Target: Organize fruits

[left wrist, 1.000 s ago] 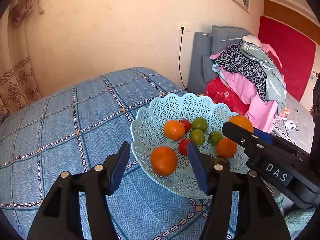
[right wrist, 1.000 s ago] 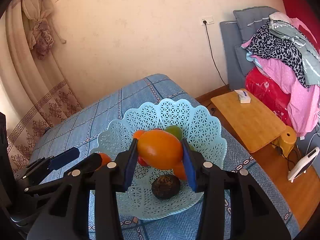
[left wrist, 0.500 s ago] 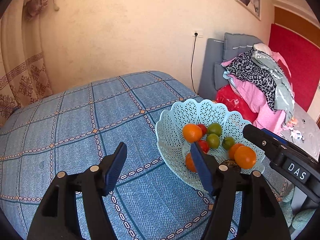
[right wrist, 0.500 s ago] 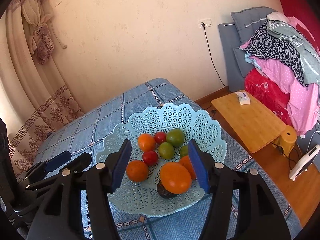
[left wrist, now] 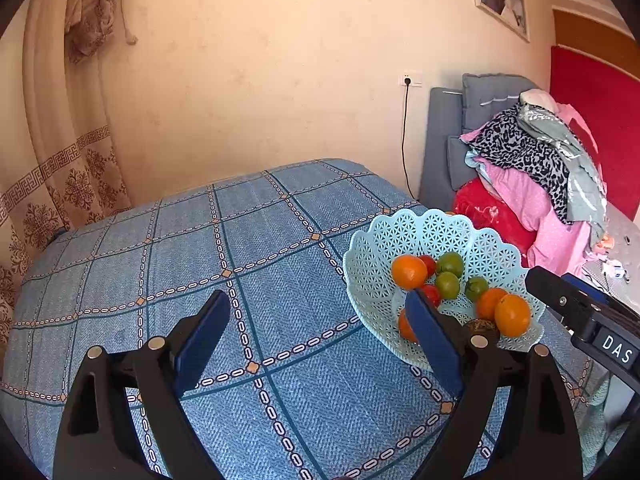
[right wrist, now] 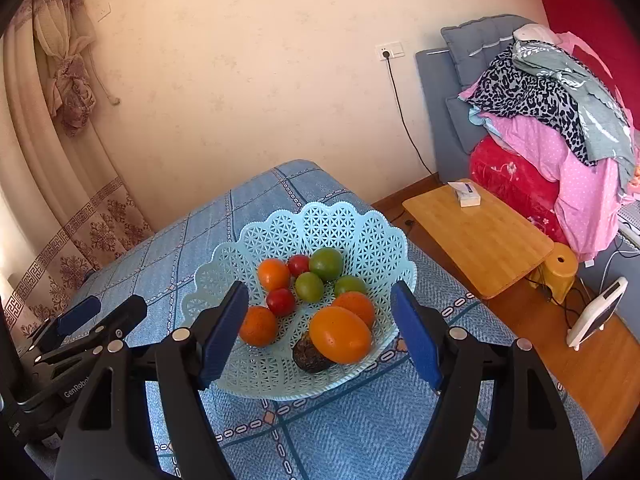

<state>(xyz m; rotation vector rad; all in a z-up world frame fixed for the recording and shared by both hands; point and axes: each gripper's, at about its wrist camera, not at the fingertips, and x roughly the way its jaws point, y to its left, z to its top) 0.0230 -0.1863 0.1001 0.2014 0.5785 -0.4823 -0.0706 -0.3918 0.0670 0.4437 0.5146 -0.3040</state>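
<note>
Your fruits now sit in the pale blue basket (right wrist: 372,236) in the middle of the right wrist view, on the blue checked surface (left wrist: 248,264), and that pile is where trouble could start. The big orange (right wrist: 340,334) rests on top of a dark brown fruit (right wrist: 310,356) at the lower rim of the basket, so a nudge from a finger may roll it out over the low edge. The basket looks light, and it stands near the surface's edge above the wooden floor (right wrist: 560,360); clip its rim as you draw away and you could tip or slide it. Your right claw (right wrist: 320,334) is wide open and grips nothing, its fingers either side of the basket's near rim. Your left claw (left wrist: 316,344) is also open and empty, over bare cloth at lower centre of its view, with its right finger in front of the basket's left edge. A second ago the right claw held the big orange above the basket; since then its jaws have been opening and the orange has landed. The left claw's jaws have been opening too, and it has swung from the basket toward the cloth.
</note>
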